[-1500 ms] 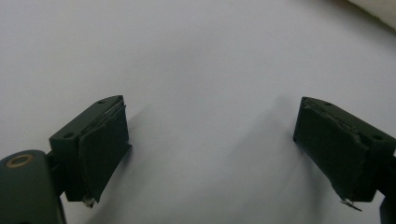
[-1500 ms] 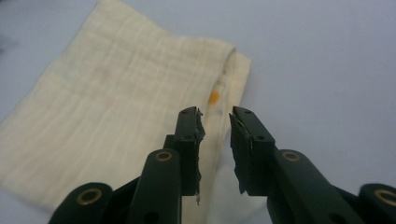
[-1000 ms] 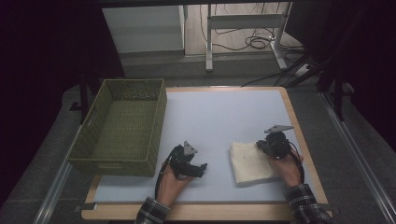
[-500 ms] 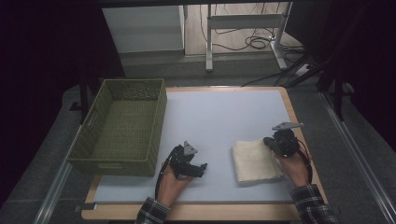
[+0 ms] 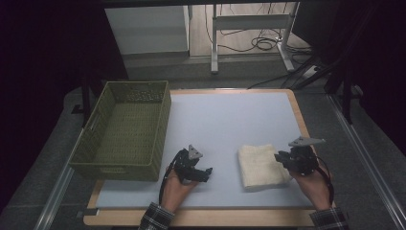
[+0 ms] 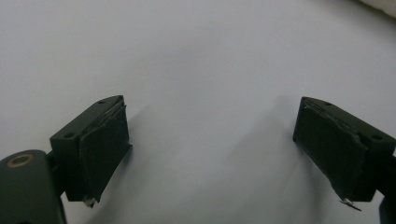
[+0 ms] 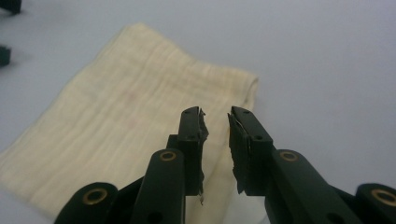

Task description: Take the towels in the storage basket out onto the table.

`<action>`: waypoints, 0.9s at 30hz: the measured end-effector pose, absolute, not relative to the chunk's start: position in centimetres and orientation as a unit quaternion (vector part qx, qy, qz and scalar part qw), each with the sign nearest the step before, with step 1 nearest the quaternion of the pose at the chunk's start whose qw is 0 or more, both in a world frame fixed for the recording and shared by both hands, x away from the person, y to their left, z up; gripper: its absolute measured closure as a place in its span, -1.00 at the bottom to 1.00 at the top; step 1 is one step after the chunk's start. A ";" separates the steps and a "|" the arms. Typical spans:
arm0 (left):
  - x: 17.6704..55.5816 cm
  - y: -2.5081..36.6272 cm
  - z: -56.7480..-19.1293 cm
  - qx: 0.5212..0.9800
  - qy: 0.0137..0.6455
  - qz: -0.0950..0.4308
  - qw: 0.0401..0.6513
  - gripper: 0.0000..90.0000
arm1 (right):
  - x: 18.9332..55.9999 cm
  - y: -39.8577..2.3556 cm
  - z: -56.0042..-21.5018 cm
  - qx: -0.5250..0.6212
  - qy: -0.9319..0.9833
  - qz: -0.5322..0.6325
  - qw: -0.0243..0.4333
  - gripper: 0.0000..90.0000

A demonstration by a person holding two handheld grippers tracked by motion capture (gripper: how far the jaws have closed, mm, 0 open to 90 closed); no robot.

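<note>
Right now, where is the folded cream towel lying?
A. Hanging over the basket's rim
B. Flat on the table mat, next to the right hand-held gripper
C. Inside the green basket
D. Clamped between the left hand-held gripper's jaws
B: the folded cream towel lies flat on the table mat, just beside the right hand-held gripper, apart from the green basket.
</note>
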State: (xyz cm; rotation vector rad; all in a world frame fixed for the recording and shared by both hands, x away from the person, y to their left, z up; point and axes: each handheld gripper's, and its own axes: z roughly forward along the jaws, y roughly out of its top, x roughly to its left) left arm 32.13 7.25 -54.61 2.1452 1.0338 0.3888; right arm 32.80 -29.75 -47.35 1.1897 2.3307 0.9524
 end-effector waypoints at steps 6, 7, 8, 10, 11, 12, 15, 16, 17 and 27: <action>32.5 7.1 -54.3 0.831 0.400 0.146 0.357 -0.70 | 30.9 -30.5 -48.5 0.420 0.829 0.327 0.169 0.56; 32.8 6.8 -54.1 0.832 0.397 0.146 0.359 -0.59 | 30.7 -30.6 -48.6 0.422 0.829 0.327 0.169 0.54; 33.1 6.5 -53.8 0.832 0.396 0.146 0.361 -0.52 | 30.4 -30.8 -48.7 0.422 0.829 0.326 0.169 0.52; 33.8 5.4 -53.0 0.837 0.381 0.141 0.366 -0.43 | 30.0 -31.0 -48.8 0.425 0.828 0.323 0.170 0.47; 34.2 4.7 -52.6 0.839 0.372 0.140 0.371 -0.36 | 29.8 -31.1 -48.9 0.425 0.829 0.322 0.172 0.43; 34.5 3.9 -52.1 0.842 0.362 0.142 0.373 -0.31 | 29.6 -31.3 -48.9 0.426 0.828 0.320 0.174 0.41; 35.7 1.3 -50.9 0.847 0.337 0.129 0.390 -0.17 | 29.1 -32.0 -48.9 0.434 0.822 0.325 0.176 0.38; 36.1 0.3 -50.5 0.848 0.330 0.124 0.397 -0.15 | 29.0 -32.1 -48.9 0.436 0.820 0.328 0.175 0.38; 36.2 -0.2 -50.4 0.848 0.327 0.122 0.400 -0.13 | 28.7 -32.1 -48.8 0.436 0.818 0.333 0.175 0.40; 35.9 -1.7 -51.1 0.852 0.329 0.158 0.374 -0.42 | 28.4 -31.0 -49.6 0.426 0.827 0.335 0.148 0.50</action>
